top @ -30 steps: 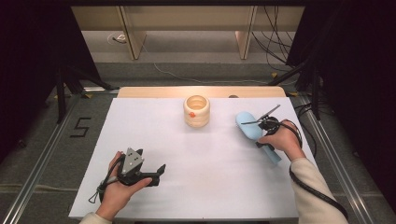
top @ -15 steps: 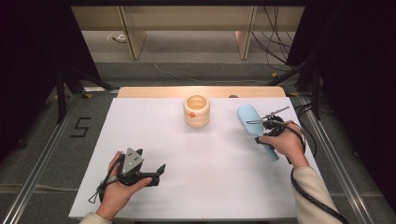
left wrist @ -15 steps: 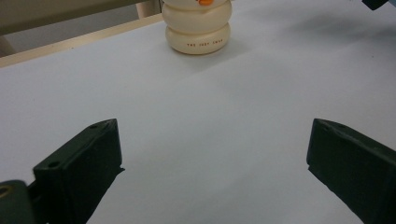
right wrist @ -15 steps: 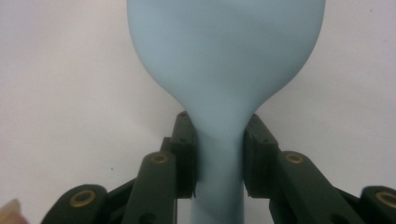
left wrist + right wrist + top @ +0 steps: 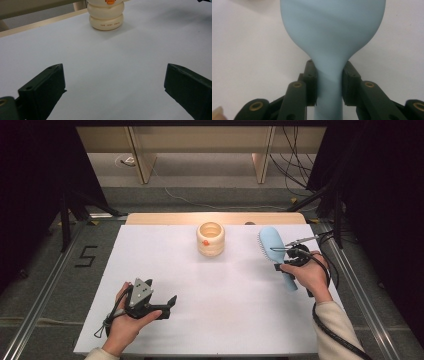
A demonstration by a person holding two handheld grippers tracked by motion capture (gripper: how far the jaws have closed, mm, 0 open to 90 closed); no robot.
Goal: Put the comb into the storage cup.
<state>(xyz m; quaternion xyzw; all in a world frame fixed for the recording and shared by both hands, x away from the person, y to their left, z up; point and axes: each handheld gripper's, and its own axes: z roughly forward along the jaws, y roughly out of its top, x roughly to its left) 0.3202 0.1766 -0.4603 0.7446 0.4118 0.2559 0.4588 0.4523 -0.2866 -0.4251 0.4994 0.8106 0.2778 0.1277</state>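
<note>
A light blue hairbrush [image 5: 272, 247] is held over the right part of the white table [image 5: 220, 285], head tipped up and away. My right gripper [image 5: 285, 262] is shut on its neck. In the right gripper view the two black jaws clamp the hairbrush [image 5: 329, 37] just below the head. A cream ringed holder [image 5: 210, 239] with an orange mark stands at the table's far middle. My left gripper [image 5: 167, 307] rests near the front left, held in a hand, jaws wide apart with nothing between them. Its view looks across bare table to the holder [image 5: 105, 15].
A wooden strip [image 5: 215, 218] runs along the table's far edge. A black cable [image 5: 335, 330] trails from the right gripper past the sleeve. Metal rails [image 5: 45, 285] flank the table, and a floor mark reading 5 [image 5: 86, 255] lies to the left.
The right gripper has lifted the hairbrush and swung its head up toward the far side; the hand has shifted slightly forward. The left gripper has stayed still.
</note>
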